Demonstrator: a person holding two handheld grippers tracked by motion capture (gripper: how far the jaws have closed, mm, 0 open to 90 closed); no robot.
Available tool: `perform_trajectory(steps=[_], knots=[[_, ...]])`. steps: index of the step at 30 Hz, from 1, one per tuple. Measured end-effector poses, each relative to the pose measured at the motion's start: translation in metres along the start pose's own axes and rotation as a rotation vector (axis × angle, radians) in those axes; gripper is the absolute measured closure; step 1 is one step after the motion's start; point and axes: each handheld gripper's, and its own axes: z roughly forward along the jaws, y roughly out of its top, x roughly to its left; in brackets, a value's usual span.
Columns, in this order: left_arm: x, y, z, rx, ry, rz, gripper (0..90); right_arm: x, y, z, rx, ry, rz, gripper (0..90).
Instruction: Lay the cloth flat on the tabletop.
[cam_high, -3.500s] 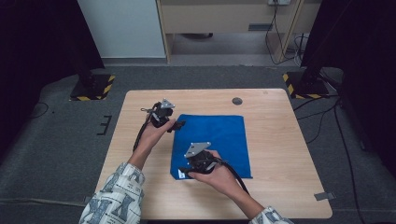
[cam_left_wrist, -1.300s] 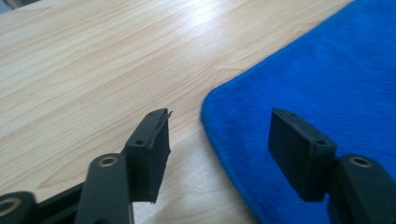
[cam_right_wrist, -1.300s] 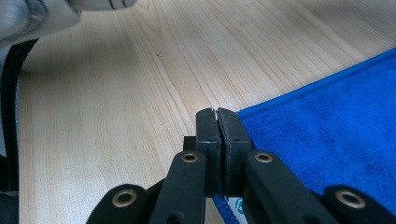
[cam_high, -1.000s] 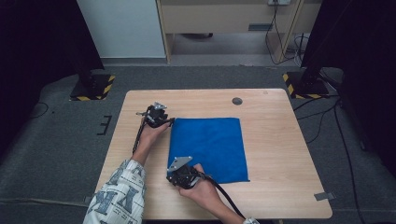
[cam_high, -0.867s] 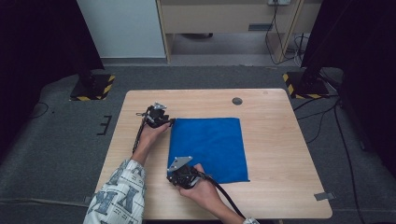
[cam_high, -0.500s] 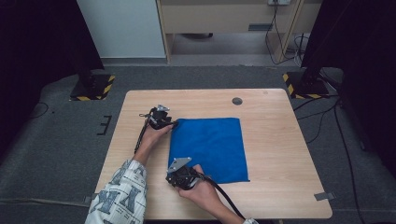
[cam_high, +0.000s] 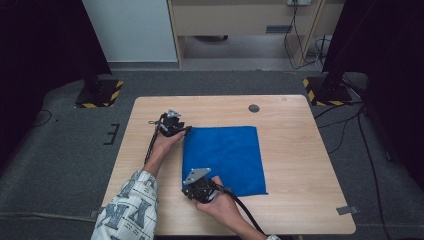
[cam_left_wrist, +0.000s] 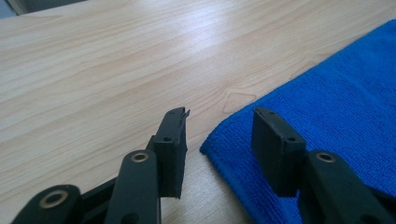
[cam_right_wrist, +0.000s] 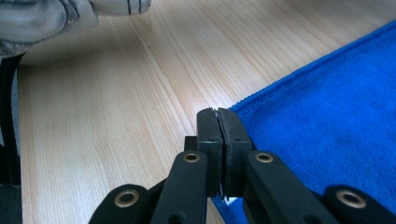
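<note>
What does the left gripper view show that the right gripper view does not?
Left gripper view: the left gripper with jaws apart, straddling a corner of the blue cloth without pressing on it. Right gripper view: the right gripper with jaws closed, cloth edge showing beneath them, and a patterned sleeve at the top. Both share the wooden table and the flat cloth.

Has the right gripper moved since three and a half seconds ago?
Yes. The right gripper has slid from over the flat blue cloth to its near-left corner, nearer the table's front edge.
</note>
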Motion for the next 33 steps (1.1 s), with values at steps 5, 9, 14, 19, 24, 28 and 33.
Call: perform_trajectory(steps=[5, 9, 14, 19, 24, 28, 33], knots=[[0.001, -0.006, 0.010, 0.020, 0.009, 0.001, 48.0, -0.002, -0.003, -0.001, 0.003, -0.002, 0.009, 88.8], [0.000, -0.006, 0.010, 0.021, 0.026, 0.028, 50.1, -0.002, -0.003, -0.002, 0.001, -0.004, 0.009, 88.7], [-0.007, -0.004, 0.009, 0.048, 0.009, 0.054, 67.2, -0.002, -0.003, -0.002, -0.001, -0.003, 0.010, 88.7], [-0.008, -0.003, 0.007, 0.040, -0.027, 0.006, 85.4, -0.001, -0.002, -0.003, -0.004, 0.000, 0.011, 88.7], [-0.009, 0.005, -0.004, 0.007, -0.028, -0.002, 85.7, -0.002, 0.001, -0.007, -0.019, 0.000, 0.015, 88.7], [-0.011, 0.007, -0.006, 0.017, -0.031, 0.000, 85.6, -0.001, 0.003, -0.008, -0.023, 0.002, 0.012, 88.7], [-0.013, 0.009, -0.009, 0.005, -0.036, 0.001, 85.4, 0.000, 0.004, -0.007, -0.023, 0.002, 0.006, 88.7]])
